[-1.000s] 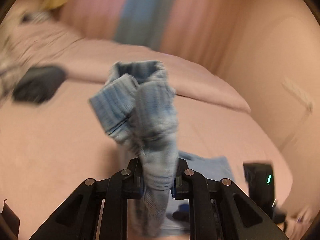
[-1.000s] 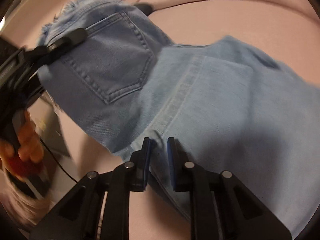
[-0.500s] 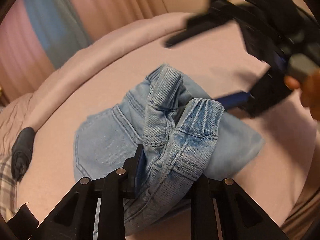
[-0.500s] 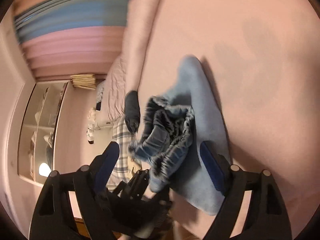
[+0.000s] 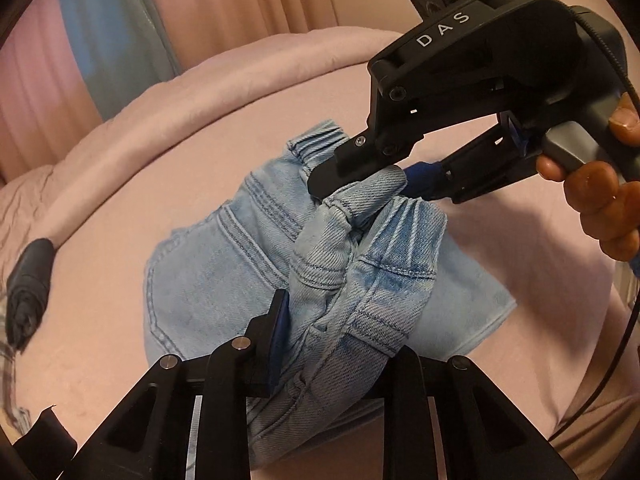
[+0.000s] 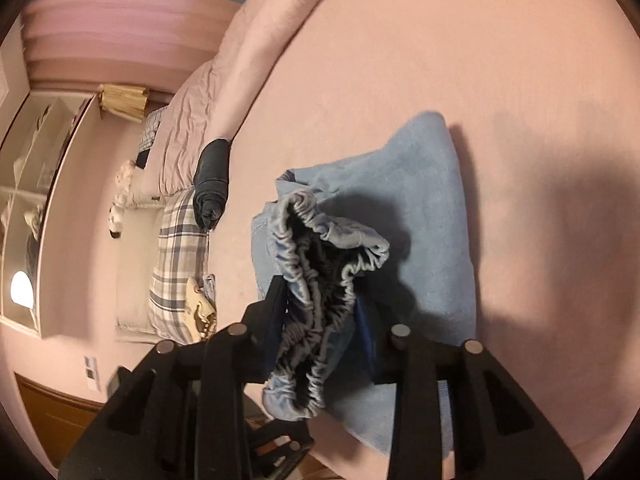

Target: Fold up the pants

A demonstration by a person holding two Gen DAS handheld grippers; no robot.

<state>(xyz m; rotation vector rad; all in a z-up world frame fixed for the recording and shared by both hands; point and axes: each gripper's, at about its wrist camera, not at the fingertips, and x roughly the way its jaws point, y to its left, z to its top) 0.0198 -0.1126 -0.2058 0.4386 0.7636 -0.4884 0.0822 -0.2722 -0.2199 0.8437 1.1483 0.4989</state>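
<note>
We see the light denim pants (image 5: pixel 224 276) bunched on the pink bed (image 5: pixel 104 240). The left gripper (image 5: pixel 340 332) is clamped on a thick fold of the waistband, its jaws opening slightly. The right gripper (image 6: pixel 320 312) is closing on the gathered elastic waist, which sits between its pads. A dark rolled garment (image 6: pixel 212 180) lies on the bed, well apart from the pants.

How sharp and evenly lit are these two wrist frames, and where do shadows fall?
Left wrist: sharp, warm, even light, strong fisheye bending; the denim pants and right gripper are crisp. Right wrist: slightly softer, with a broad dark shadow across the pink bed at right and beside the bunched waistband.
</note>
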